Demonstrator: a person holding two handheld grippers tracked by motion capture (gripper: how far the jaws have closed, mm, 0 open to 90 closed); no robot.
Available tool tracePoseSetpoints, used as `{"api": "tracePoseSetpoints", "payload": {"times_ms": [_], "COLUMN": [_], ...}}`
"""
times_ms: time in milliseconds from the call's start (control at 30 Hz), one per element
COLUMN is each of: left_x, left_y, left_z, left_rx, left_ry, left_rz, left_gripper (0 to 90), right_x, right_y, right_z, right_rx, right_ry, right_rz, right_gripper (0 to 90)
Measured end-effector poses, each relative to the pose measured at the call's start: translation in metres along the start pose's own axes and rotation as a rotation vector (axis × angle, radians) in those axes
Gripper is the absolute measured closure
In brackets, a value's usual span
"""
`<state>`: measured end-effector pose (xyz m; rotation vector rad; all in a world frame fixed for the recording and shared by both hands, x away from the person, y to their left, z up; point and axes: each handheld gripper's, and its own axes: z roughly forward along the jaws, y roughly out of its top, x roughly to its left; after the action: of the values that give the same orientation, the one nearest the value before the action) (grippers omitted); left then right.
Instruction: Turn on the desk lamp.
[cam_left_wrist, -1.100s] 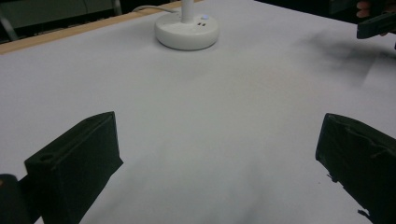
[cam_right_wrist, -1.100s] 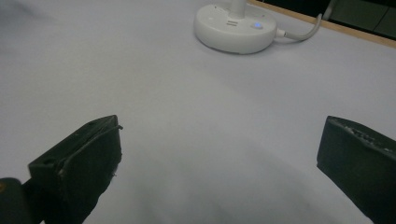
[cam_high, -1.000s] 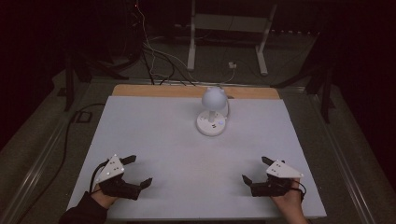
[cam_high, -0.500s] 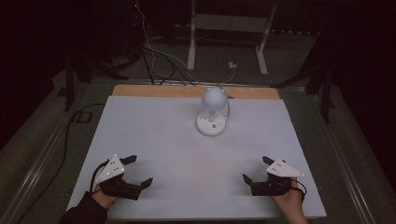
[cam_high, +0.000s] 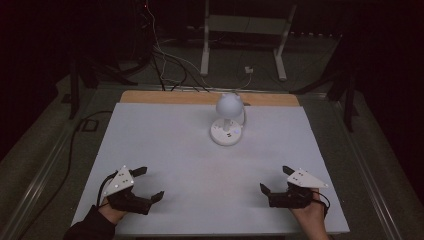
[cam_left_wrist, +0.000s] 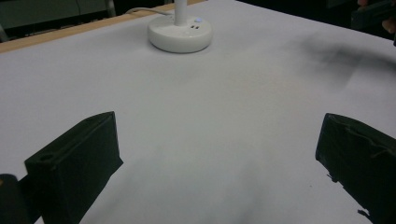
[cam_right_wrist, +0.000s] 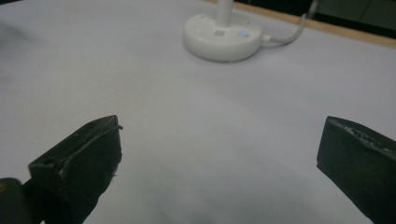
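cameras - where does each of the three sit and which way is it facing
High view: above the person's side, looking forward and down on the table; shows both hands, left gripper and right gripper.
Left gripper view: rides the left gripper, low over the table, facing the lamp between its open jaws.
Right gripper view: rides the right gripper, facing the lamp from the other side.
All three share the lamp.

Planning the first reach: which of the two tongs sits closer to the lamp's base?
Too close to call: the left tongs and right tongs both rest open near the table's front edge, about equally far from the lamp base, which stands roughly midway between them.
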<state>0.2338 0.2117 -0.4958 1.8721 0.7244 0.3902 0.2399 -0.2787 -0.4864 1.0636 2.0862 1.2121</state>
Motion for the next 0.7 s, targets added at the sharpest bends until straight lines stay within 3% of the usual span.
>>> {"api": "tracePoseSetpoints", "payload": {"times_ms": [333, 567, 700], "left_x": [0.001, 0.001, 0.001], "left_y": [0.000, 0.001, 0.001], "left_z": [-0.001, -0.001, -0.001], "left_rx": [-0.008, -0.011, -0.017], "left_ry": [0.002, 0.000, -0.005], "left_rz": [-0.004, -0.005, -0.004], "left_gripper": [0.4, 0.4, 0.4], "right_x": [0.000, -0.002, 0.000], "right_y": [0.016, 0.028, 0.037], "right_z": [-0.007, -0.007, -0.006], "right_rx": [0.013, 0.026, 0.023], "right_ry": [-0.043, -0.044, -0.048], "right_rz": [0.027, 0.044, 0.025], "right_gripper": [0.0, 0.0, 0.0]}}
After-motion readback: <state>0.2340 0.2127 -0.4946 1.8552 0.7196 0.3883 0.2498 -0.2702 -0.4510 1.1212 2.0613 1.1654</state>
